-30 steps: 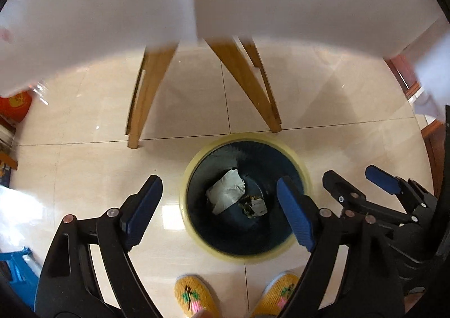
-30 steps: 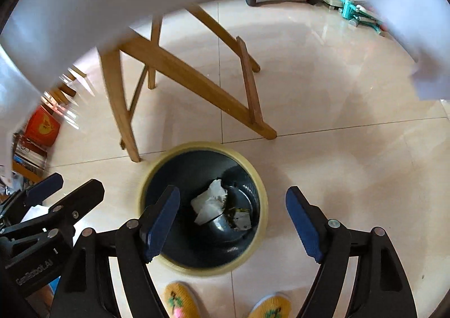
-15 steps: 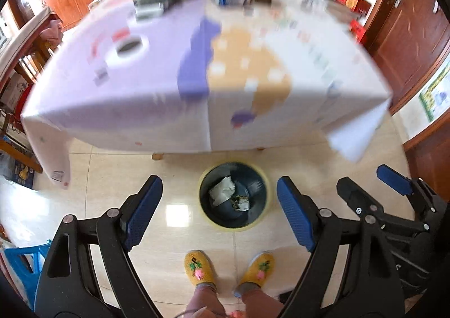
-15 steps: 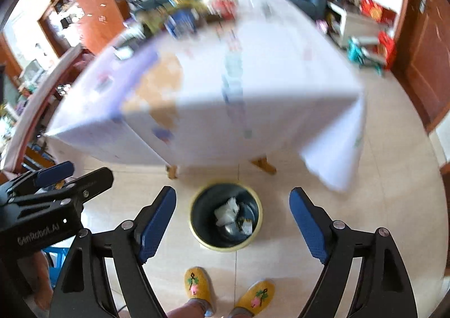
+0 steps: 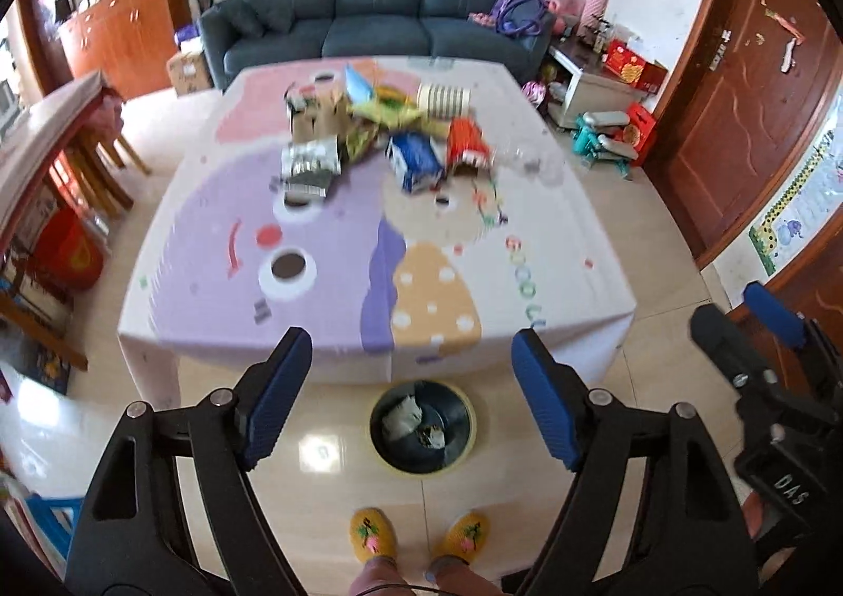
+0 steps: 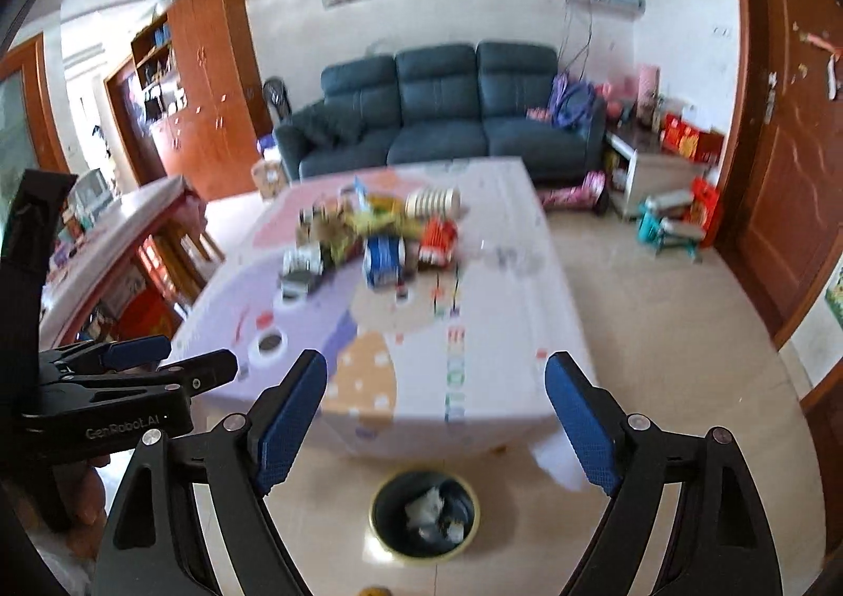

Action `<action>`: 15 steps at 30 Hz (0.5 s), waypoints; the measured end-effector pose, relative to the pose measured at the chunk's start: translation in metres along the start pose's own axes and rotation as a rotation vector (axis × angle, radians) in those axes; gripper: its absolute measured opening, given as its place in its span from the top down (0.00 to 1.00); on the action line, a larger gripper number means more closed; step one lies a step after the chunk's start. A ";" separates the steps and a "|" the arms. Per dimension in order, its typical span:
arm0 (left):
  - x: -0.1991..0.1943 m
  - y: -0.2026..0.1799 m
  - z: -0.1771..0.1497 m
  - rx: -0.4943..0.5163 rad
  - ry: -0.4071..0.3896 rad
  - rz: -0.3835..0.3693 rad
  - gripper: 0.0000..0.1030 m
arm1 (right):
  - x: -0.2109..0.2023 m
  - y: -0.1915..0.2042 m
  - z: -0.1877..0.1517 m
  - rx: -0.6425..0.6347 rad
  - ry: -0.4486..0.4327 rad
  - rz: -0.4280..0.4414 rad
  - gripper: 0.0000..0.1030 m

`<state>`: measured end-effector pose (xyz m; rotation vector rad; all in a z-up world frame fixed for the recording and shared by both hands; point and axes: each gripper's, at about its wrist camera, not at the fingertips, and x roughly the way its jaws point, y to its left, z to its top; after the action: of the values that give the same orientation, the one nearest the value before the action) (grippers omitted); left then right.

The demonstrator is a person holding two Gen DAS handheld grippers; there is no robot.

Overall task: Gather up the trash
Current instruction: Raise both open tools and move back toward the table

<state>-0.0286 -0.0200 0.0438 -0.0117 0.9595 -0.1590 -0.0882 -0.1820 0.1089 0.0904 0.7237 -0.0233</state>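
A dark round bin with a yellow rim (image 5: 423, 426) (image 6: 424, 519) stands on the floor at the near edge of the table, with crumpled paper (image 5: 402, 416) inside. A heap of trash (image 5: 379, 132) (image 6: 376, 232), packets, cartons and a striped cup, lies at the far part of the table (image 5: 337, 290) (image 6: 490, 332). My left gripper (image 5: 411, 403) is open and empty, held high above the bin. My right gripper (image 6: 437, 432) is also open and empty, over the table's near edge.
A blue sofa (image 5: 379, 11) stands behind the table. A wooden door (image 5: 748, 121) and toys (image 5: 606, 143) are at the right, wooden furniture (image 5: 47, 132) at the left. A person's yellow slippers (image 5: 419, 535) stand on the tiled floor before the bin.
Both grippers rose from just above the bin and tilted up; the view now takes in the table top and room. Both stay open and empty.
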 end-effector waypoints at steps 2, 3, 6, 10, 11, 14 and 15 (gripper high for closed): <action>-0.012 0.003 0.017 0.021 -0.027 -0.005 0.26 | -0.013 0.003 0.016 0.003 -0.036 -0.017 0.16; -0.017 0.004 0.021 0.027 -0.036 -0.006 0.26 | -0.018 0.004 0.022 0.004 -0.050 -0.025 0.16; -0.032 0.011 0.042 0.049 -0.070 -0.019 0.26 | -0.027 0.006 0.042 0.019 -0.091 -0.045 0.15; -0.045 0.025 0.064 0.065 -0.110 -0.038 0.26 | -0.032 0.012 0.066 0.047 -0.105 -0.059 0.15; -0.046 0.030 0.070 0.068 -0.117 -0.046 0.26 | -0.031 0.013 0.071 0.055 -0.102 -0.056 0.15; -0.046 0.043 0.084 0.061 -0.121 -0.062 0.26 | -0.025 0.017 0.084 0.098 -0.082 -0.040 0.15; -0.044 0.048 0.088 0.058 -0.119 -0.068 0.26 | -0.022 0.018 0.088 0.110 -0.074 -0.031 0.15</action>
<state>0.0245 0.0280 0.1267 -0.0005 0.8362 -0.2463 -0.0459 -0.1722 0.1902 0.1827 0.6496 -0.0962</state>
